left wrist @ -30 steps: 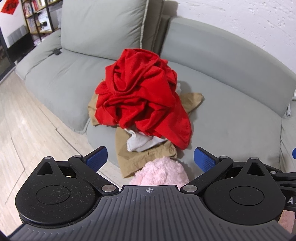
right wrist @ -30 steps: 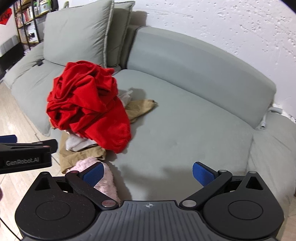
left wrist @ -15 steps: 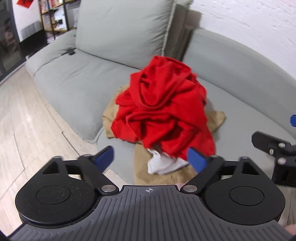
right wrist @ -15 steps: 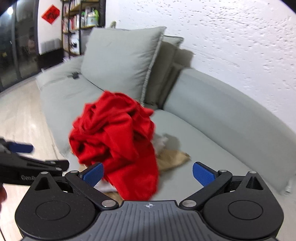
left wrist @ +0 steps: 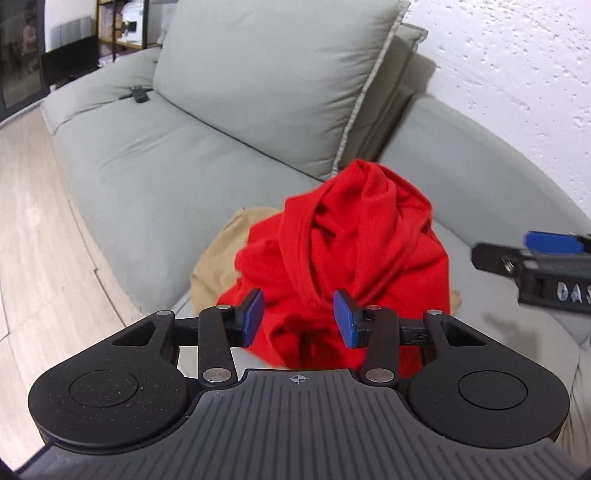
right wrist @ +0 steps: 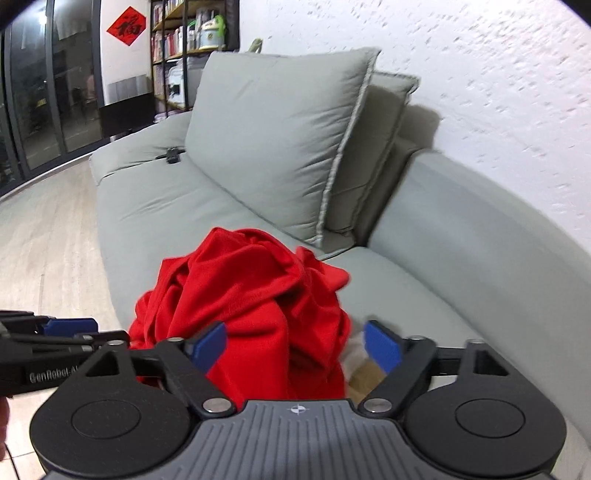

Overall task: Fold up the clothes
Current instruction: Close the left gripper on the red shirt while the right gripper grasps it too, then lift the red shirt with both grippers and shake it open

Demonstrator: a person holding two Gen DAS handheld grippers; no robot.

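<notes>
A crumpled red shirt (left wrist: 354,254) sits in a heap on the seat of a gray sofa (left wrist: 159,177), near the front edge of the seat. A tan cloth (left wrist: 218,258) lies under it and sticks out on the left side. In the right wrist view a bit of white cloth (right wrist: 354,347) and more of the tan cloth peek out beside the red heap.

The left claw (left wrist: 298,320) is just in front of the red shirt. Its blue fingers (left wrist: 254,317) are partly spread, with a gap between them, and red cloth shows in that gap. They are not pinching anything that can be seen. The right claw (right wrist: 294,346) is spread wider, with the red heap showing between its blue pads. It is not pinching anything either. The right claw also shows at the right edge of the left wrist view, over the seat.

The seat to the right of the heap is bare gray cushion. To the left, the long seat runs far back. A big gray pillow (left wrist: 273,77) leans on the sofa back behind the heap, with a second pillow behind it. A small dark thing (left wrist: 138,94) lies on the far seat.

The floor (left wrist: 33,236) is pale wood. The wall (right wrist: 480,74) is white and bumpy. A bookshelf (right wrist: 184,48) stands far back, next to a red paper sign (right wrist: 126,25).
</notes>
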